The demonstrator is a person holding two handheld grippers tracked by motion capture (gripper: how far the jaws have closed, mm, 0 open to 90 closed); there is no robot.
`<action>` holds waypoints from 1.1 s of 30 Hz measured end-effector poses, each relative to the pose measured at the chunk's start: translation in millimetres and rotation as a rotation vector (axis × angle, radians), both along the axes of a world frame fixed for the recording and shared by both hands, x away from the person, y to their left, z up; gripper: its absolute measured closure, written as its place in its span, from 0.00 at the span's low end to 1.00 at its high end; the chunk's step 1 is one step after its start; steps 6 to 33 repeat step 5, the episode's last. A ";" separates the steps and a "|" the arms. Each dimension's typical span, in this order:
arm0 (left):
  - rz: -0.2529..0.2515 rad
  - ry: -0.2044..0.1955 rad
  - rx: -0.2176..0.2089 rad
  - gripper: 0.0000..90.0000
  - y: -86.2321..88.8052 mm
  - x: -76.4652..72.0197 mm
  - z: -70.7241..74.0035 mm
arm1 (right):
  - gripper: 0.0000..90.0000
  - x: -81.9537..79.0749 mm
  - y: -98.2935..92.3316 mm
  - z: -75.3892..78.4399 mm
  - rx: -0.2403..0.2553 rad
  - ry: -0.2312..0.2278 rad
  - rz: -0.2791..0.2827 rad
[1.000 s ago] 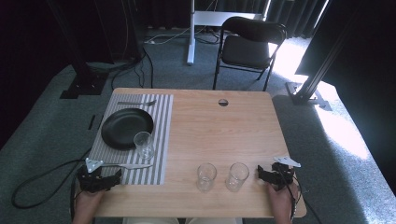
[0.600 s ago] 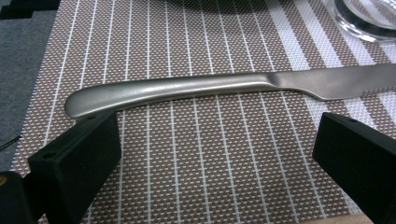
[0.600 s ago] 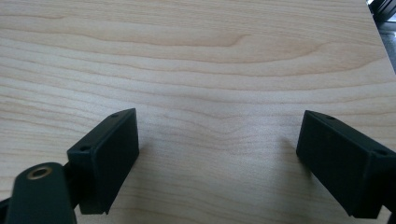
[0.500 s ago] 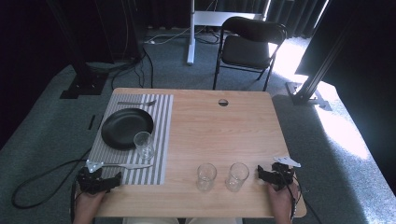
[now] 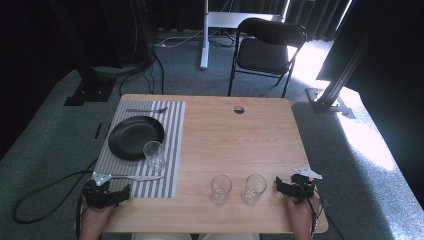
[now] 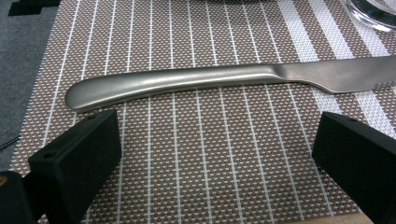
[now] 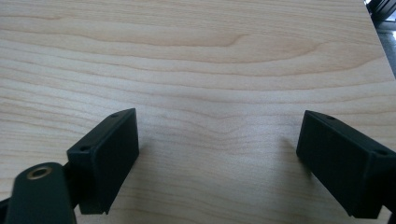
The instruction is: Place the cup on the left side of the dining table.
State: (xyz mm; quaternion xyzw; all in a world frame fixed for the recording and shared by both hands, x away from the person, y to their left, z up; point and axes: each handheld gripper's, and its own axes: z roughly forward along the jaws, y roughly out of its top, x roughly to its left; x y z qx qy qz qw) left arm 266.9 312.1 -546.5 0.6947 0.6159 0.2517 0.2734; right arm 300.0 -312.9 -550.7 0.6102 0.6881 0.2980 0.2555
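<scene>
Left gripper [image 5: 107, 193], jaws spread wide and empty, resting at the near edge of the striped placemat [image 6: 196, 177]. One knife [image 6: 224, 81] lies flat on the placemat just beyond the two jaw tips, apart from them, its long axis running crosswise to the jaws: the rounded handle end sits ahead of the left jaw, the blade runs on past the right jaw. Nothing lies between the jaws and the knife. Beyond the blade, ahead of the right jaw, stands the base of a drinking glass [image 6: 371, 14].

Right gripper [image 5: 292, 188], jaws likewise spread wide and empty, lying on bare tabletop [image 7: 210, 70]; only wood grain lies between and ahead of them. In the high view its jaws point toward two glasses, the nearer one [image 5: 254, 189] just beside the jaw tips, the second [image 5: 220, 189] next to it.

Count: three glasses in all, one black plate [image 5: 136, 137], one knife, one fork [image 5: 146, 110] at the placemat's far edge, one placemat. The third glass [image 5: 154, 156] stands at the plate's rim.
</scene>
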 end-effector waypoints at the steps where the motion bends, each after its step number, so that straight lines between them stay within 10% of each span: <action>1: 0.000 0.000 0.000 0.02 0.0 0.0 0.0 | 0.14 0.0 0.0 0.0 0.000 0.000 0.000; 33: 0.000 0.000 0.000 0.02 0.0 0.0 0.0 | 0.14 0.1 -0.1 0.0 -0.001 0.000 -0.004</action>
